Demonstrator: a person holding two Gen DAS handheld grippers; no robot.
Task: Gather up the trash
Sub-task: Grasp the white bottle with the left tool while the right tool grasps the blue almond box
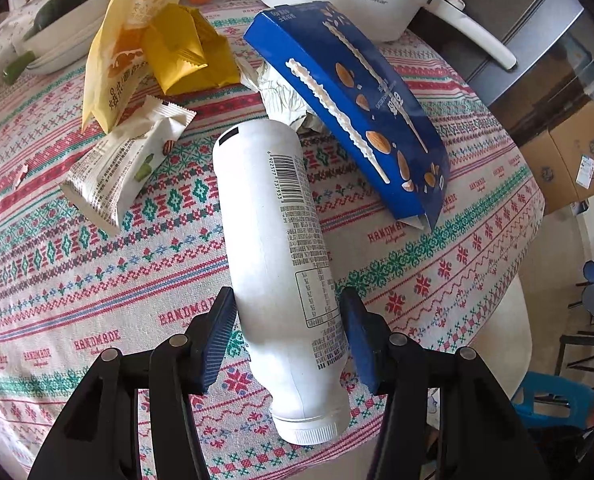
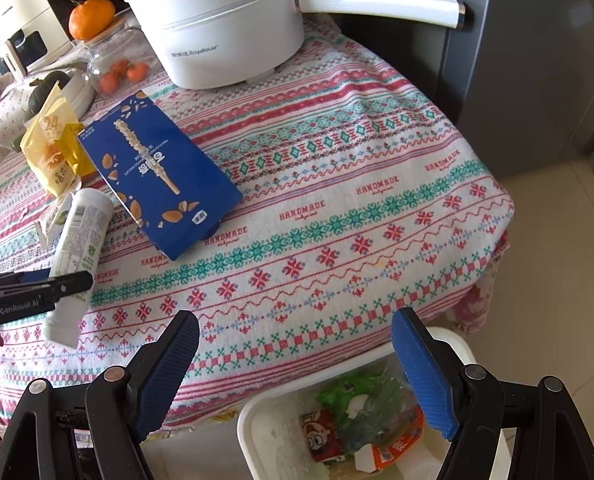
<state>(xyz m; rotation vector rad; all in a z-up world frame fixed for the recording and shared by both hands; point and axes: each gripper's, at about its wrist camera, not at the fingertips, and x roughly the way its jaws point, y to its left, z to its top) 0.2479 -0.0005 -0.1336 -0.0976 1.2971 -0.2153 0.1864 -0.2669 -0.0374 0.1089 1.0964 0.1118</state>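
The left gripper [image 1: 285,336] is clamping the white bottle [image 1: 281,264] near its capped end, the bottle's long axis running up the frame centre. The right gripper [image 2: 297,372] is hanging open and empty at lower centre, with the bin [image 2: 257,432] directly beneath it, right of the bottle [image 2: 77,256].

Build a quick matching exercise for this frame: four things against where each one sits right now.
Things:
1. white bottle
2. blue box
3. electric pot
4. snack wrappers

Places:
A. inside the white bin below the table edge
B. far end of the tablecloth, handle pointing sideways
C. between the left gripper pads
D. propped at a tilt beside the bottle

Pairs: 1-C, 2-D, 3-B, 4-A
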